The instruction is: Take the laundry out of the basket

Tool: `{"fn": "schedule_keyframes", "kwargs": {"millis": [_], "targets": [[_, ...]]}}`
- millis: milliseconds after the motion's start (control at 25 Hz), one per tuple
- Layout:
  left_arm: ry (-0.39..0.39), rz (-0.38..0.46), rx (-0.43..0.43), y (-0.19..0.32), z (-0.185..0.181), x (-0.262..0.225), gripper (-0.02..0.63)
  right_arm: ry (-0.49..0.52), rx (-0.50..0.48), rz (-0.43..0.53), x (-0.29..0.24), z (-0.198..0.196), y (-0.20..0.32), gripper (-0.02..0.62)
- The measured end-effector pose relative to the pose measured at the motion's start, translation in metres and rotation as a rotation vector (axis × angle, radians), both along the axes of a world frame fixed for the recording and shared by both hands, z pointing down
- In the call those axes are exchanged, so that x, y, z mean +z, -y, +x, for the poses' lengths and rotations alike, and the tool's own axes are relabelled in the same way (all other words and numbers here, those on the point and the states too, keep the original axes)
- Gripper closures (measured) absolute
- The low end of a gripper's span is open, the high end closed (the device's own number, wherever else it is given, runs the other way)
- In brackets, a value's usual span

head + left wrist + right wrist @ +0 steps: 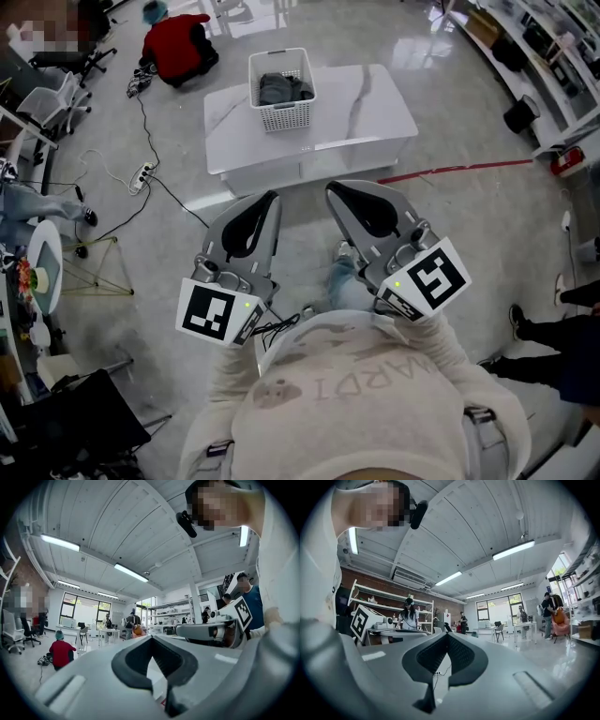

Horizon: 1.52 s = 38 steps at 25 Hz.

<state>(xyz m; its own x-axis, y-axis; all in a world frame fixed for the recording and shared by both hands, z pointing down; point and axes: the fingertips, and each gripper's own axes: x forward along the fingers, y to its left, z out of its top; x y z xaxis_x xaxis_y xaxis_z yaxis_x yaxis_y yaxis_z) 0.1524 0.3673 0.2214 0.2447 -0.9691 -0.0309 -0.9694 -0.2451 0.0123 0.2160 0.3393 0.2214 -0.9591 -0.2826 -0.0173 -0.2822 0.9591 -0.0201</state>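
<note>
A white slatted laundry basket (298, 111) stands on a low white marble table (366, 117) some way ahead of me, with dark grey laundry (284, 89) bundled inside it. I hold both grippers close to my chest, far short of the table and raised off the floor. My left gripper (272, 199) is shut with nothing in it, its black pads meeting at the tip (151, 639). The right gripper (333, 190) is shut and empty too, as its own view shows (446, 636). Both gripper views look out level across the room, and neither shows the basket.
A person in red (178, 45) crouches on the floor beyond the table's left end. Cables and a power strip (142, 176) trail across the floor at left, near office chairs (47, 103). A red tape line (450, 171) runs right of the table. Another person's legs (562, 328) are at right.
</note>
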Motion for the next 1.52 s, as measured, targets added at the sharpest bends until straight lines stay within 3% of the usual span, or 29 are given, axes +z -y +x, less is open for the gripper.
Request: {"fn": "schedule_keyframes", "kwargs": {"millis": [560,920,1320,1520], "targets": [[0.023,0.006,-0.022,0.173,-0.011,-0.019,0.606,0.020,-0.078,-0.011,-0.011,-0.011,0.174,0.569],[0.051,-0.016,-0.013,0.249,-0.022,-0.026,0.606,0.028,-0.104,0.000,-0.007,-0.011,0.242,0.569],[0.063,-0.053,0.057,0.306,-0.064,-0.007,0.606,0.007,-0.041,-0.013,0.006,-0.059,0.300,0.569],[0.048,-0.074,0.112,0.333,-0.107,0.003,0.606,-0.001,0.014,-0.034,0.014,-0.102,0.326,0.568]]}}
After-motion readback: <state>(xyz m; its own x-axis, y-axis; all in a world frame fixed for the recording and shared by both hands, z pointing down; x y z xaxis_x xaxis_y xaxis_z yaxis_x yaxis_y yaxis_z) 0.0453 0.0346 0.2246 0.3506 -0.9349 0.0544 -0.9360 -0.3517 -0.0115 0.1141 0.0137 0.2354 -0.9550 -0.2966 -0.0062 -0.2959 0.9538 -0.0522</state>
